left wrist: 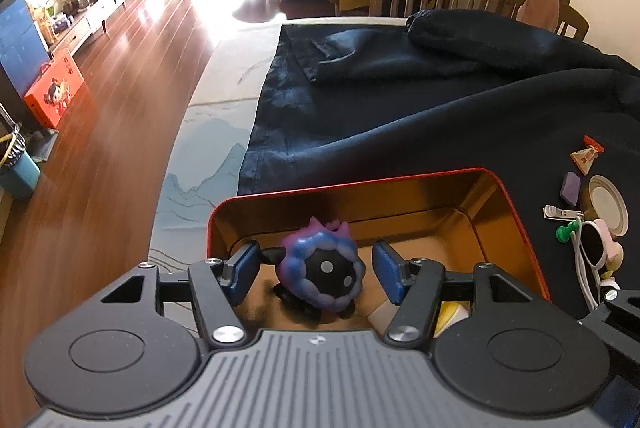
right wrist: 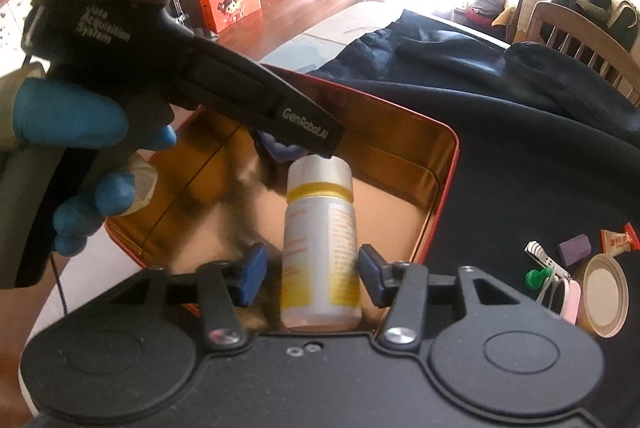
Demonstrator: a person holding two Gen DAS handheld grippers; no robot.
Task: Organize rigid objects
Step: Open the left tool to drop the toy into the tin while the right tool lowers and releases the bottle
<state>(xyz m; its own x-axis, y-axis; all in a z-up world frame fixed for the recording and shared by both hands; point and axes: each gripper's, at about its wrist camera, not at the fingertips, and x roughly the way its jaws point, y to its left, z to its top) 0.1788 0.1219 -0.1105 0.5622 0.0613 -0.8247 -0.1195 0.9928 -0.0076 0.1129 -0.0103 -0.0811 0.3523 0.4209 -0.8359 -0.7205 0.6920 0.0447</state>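
A red tin with a gold inside stands on a dark cloth. In the left wrist view a purple-and-blue toy figure lies on the tin floor between my left gripper's open blue pads, clear of both. In the right wrist view a white bottle with a yellow band lies in the tin between my right gripper's open pads, with gaps on both sides. The left gripper's black body crosses above the tin there, with the toy partly hidden under it.
Small items lie on the cloth right of the tin: a round lid, a purple block, a green pushpin, a metal clip, an orange packet and a white cable. Dark clothing covers the table; wooden chairs stand beyond.
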